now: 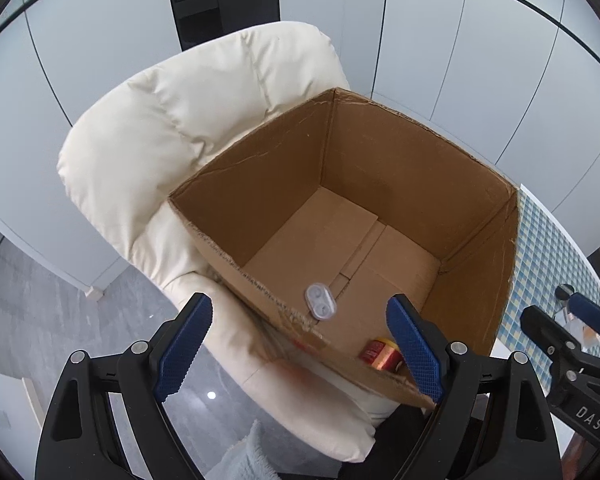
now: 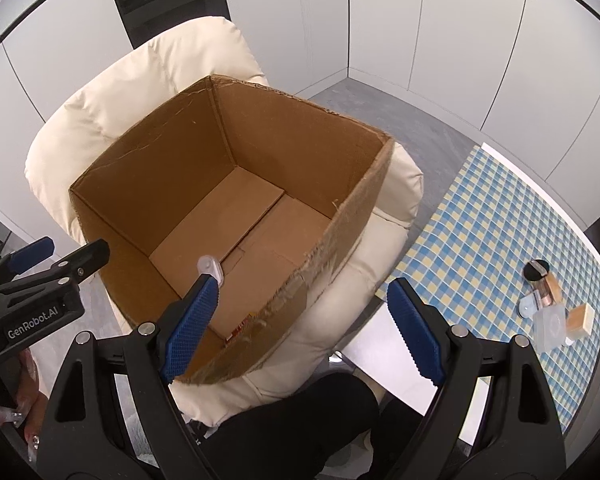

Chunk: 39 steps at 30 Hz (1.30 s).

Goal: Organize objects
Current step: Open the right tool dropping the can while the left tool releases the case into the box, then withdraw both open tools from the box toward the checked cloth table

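An open cardboard box point(image 1: 380, 152) point(image 2: 172, 160) sits on a cream padded chair point(image 1: 160, 120) point(image 2: 140, 72). On its floor lie a clear lens case point(image 1: 321, 302) point(image 2: 210, 267) and a red-and-yellow jar point(image 1: 382, 354), the jar near the front wall. My left gripper point(image 1: 300, 344) hovers open over the box's near rim with nothing between its fingers. My right gripper point(image 2: 304, 332) stands open and empty over the box's right front corner and the chair's edge. Each gripper shows at the edge of the other's view: right gripper point(image 1: 572, 320), left gripper point(image 2: 56, 256).
A table with a blue-and-yellow checked cloth point(image 2: 480, 232) point(image 1: 540, 260) stands to the right of the chair. On it lie several small items: a black-lidded jar point(image 2: 538, 272), a clear case point(image 2: 550, 326), a wooden block point(image 2: 580, 318). White cabinet panels point(image 1: 460, 40) line the back; grey floor point(image 1: 40, 300) is on the left.
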Each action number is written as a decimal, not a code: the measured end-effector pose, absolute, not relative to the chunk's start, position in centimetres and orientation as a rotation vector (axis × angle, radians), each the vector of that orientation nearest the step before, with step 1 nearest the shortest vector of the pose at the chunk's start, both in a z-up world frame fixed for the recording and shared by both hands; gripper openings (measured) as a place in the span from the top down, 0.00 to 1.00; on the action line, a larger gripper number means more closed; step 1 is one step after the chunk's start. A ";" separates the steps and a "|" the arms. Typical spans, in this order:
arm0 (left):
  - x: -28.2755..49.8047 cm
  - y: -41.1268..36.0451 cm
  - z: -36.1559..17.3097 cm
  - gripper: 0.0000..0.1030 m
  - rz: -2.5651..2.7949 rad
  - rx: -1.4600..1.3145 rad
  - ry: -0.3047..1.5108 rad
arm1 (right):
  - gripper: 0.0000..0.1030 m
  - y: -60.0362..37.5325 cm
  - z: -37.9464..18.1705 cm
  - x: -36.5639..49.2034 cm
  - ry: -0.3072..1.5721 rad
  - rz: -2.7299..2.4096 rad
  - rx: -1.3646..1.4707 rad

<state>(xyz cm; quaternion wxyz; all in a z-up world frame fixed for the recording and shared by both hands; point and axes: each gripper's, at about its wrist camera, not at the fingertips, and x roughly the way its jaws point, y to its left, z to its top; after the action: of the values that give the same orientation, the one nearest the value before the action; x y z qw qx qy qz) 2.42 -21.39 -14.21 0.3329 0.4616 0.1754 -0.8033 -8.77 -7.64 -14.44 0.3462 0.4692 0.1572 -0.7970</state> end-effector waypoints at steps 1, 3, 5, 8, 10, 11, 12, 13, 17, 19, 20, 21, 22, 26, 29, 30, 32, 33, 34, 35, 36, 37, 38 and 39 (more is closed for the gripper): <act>2.5 -21.1 -14.1 0.13 -2.098 1.207 0.452 | 0.14 -7.4 -14.3 -8.6 0.407 -2.070 1.214; 2.7 -20.6 -13.9 0.13 -2.105 1.211 0.452 | 0.14 -6.9 -13.8 -8.2 0.398 -2.076 1.207; 3.0 -20.1 -13.7 0.13 -2.113 1.211 0.460 | 0.14 -6.4 -13.3 -7.7 0.391 -2.081 1.201; 3.9 -19.6 -13.1 0.13 -2.129 1.201 0.464 | 0.14 -5.9 -12.7 -6.8 0.397 -2.089 1.191; 4.3 -19.1 -12.8 0.13 -2.136 1.198 0.456 | 0.14 -5.5 -12.3 -6.2 0.402 -2.095 1.182; 4.5 -18.9 -12.7 0.13 -2.137 1.198 0.451 | 0.14 -5.3 -12.1 -5.9 0.403 -2.098 1.179; 4.7 -18.8 -12.7 0.13 -2.137 1.197 0.448 | 0.14 -5.1 -12.0 -5.6 0.403 -2.099 1.176; 5.0 -18.7 -12.6 0.13 -2.140 1.196 0.448 | 0.14 -4.9 -11.9 -5.3 0.403 -2.100 1.175; 5.7 -18.3 -12.4 0.13 -2.144 1.199 0.454 | 0.14 -4.2 -11.4 -4.1 0.406 -2.103 1.170; 5.9 -18.1 -12.3 0.13 -2.150 1.201 0.455 | 0.14 -4.0 -11.2 -3.6 0.408 -2.104 1.165; 6.0 -18.0 -12.1 0.13 -2.152 1.200 0.453 | 0.14 -3.8 -11.2 -3.4 0.406 -2.103 1.163; 6.2 -17.8 -11.9 0.13 -2.156 1.197 0.446 | 0.14 -3.7 -11.1 -3.2 0.404 -2.103 1.163; 6.4 -17.6 -11.7 0.13 -2.158 1.195 0.441 | 0.14 -3.5 -11.0 -3.1 0.402 -2.103 1.163; 7.0 -16.9 -11.2 0.13 -2.166 1.187 0.434 | 0.14 -2.8 -10.7 -2.3 0.398 -2.105 1.162; 7.6 -16.5 -10.9 0.13 -2.173 1.186 0.431 | 0.14 -2.2 -10.4 -1.7 0.396 -2.108 1.154; 7.7 -16.3 -10.8 0.13 -2.174 1.186 0.430 | 0.14 -2.0 -10.3 -1.5 0.395 -2.108 1.150; 8.1 -15.9 -10.6 0.13 -2.178 1.184 0.425 | 0.14 -1.7 -10.0 -1.2 0.394 -2.109 1.145; 8.3 -15.7 -10.4 0.13 -2.180 1.183 0.421 | 0.14 -1.5 -9.9 -1.0 0.394 -2.109 1.142; 8.5 -15.5 -10.2 0.13 -2.181 1.181 0.418 | 0.14 -1.3 -9.8 -0.8 0.392 -2.110 1.140; 8.7 -15.3 -10.1 0.13 -2.183 1.179 0.414 | 0.14 -1.1 -9.7 -0.6 0.391 -2.112 1.137; 8.9 -15.1 -10.0 0.13 -2.185 1.178 0.410 | 0.14 -0.9 -9.6 -0.4 0.390 -2.113 1.136; 9.1 -14.9 -9.9 0.13 -2.185 1.177 0.406 | 0.14 -0.7 -9.5 -0.2 0.388 -2.114 1.135; 9.3 -14.8 -9.8 0.13 -2.186 1.177 0.404 | 0.14 -0.4 -9.4 0.0 0.386 -2.114 1.133; 9.4 -14.6 -9.7 0.13 -2.186 1.178 0.403 | 0.14 -0.2 -9.3 0.2 0.385 -2.114 1.132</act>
<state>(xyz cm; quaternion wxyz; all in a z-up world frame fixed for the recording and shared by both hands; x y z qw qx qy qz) 9.42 -14.59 -9.74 0.3079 0.4457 0.1526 -0.8266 0.15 -0.20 -9.35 0.3490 0.4368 0.1486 -0.8157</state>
